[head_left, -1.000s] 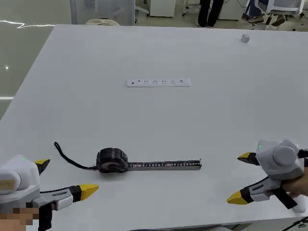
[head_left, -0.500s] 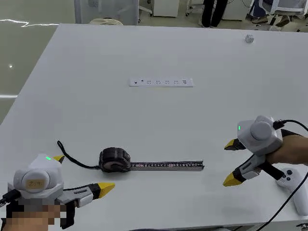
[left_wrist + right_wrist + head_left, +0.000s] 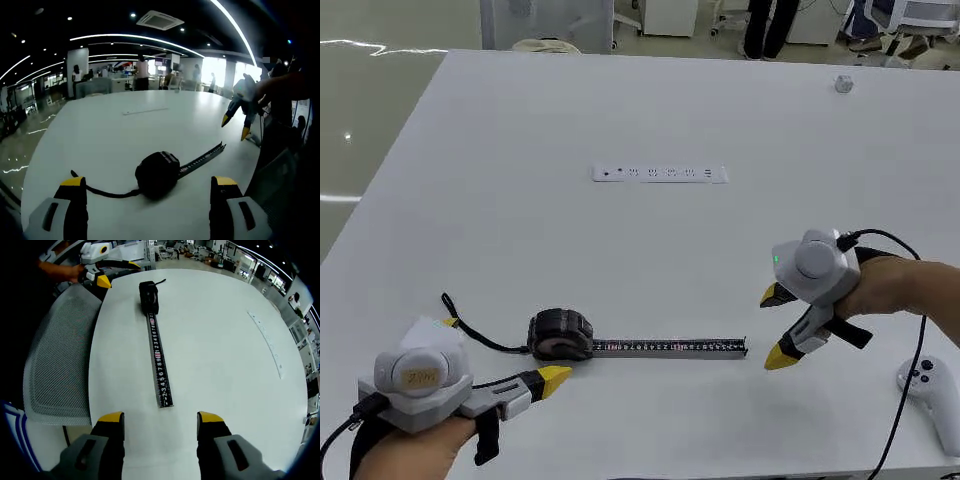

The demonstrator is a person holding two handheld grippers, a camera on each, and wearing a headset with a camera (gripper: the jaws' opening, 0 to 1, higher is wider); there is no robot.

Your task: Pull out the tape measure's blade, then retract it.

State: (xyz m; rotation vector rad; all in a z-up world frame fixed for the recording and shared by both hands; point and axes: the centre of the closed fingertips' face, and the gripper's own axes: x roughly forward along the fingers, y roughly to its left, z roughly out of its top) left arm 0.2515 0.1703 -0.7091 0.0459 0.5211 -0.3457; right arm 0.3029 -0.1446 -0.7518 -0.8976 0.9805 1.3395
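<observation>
The head view looks forward and down from above the near edge of the table (image 3: 520, 150), taking in the left gripper (image 3: 503, 350) and the right gripper (image 3: 772, 328). The left gripper view sits low, close behind the tape measure (image 3: 157, 172), facing along its blade (image 3: 202, 159). The right gripper view looks back from the blade's tip, from higher up. All three share the tape measure.

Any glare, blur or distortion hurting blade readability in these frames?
Head view: sharp, evenly lit, soft shadows; glare streaks on the floor at left, none on the blade, digits too small to read. Right gripper view: blade numerals legible, table edge bowed by fisheye. Left gripper view: dim, bright ceiling lights, tape measure case dark, little detail.
</observation>
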